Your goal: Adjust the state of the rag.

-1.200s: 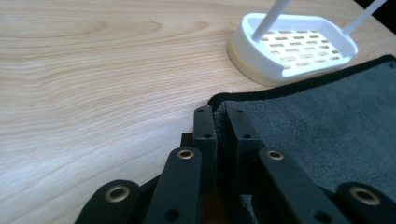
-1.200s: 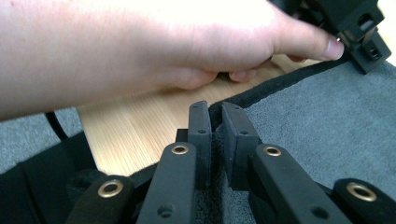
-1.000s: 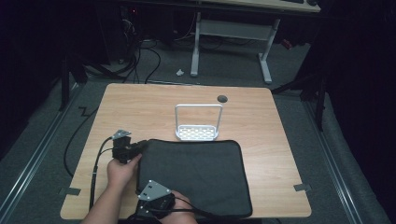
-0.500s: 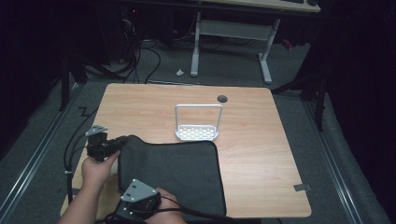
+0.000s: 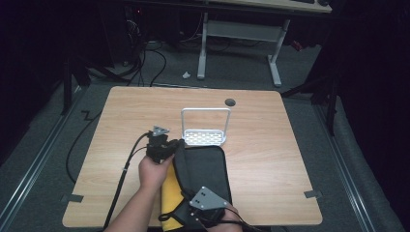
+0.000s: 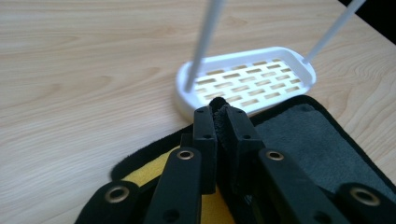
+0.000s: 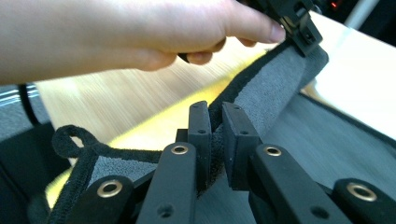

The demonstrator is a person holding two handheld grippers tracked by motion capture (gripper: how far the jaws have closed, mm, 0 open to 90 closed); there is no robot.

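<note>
- jaws of the left gripper (image 6: pixel 219 109) are pressed together on the black bound edge of the mat (image 5: pixel 205 169), pinching its far corner just beside the white rack (image 5: pixel 205 137); in the left gripper view the pinched fabric stands up as a thin ridge between the two black pads.
- jaws of the right gripper (image 7: pixel 217 114) are likewise clamped on the same edge, nearer the person, with grey pile squeezed between them; in the high view this gripper (image 5: pixel 205 212) sits at the near edge of the tabletop (image 5: pixel 280 145).
- between the two grips the mat's left edge is lifted and carried over toward the right, so the grey top side folds onto itself and the yellow underside (image 5: pixel 170 195) faces up along the left.
- the left hand (image 5: pixel 153 171) rides above the fold line; in the right gripper view it is seen from below, with the other gripper (image 7: pixel 299 23) at the far end of the raised edge.
- the mat lies on the near middle of the tabletop, its far end touching or almost touching the rack's slotted base; a small round grommet (image 5: pixel 230 102) sits far behind the rack, well apart.
- step in hand, as i judge it: folding the mat in half lengthwise, partway through the swing.
- next move calls for both grips travelling right together, keeping the edge taut and level, then lowering it so that it lines up with the mat's right edge before either grip lets go.
- care is needed at the far corner, which could catch the rack.
</note>
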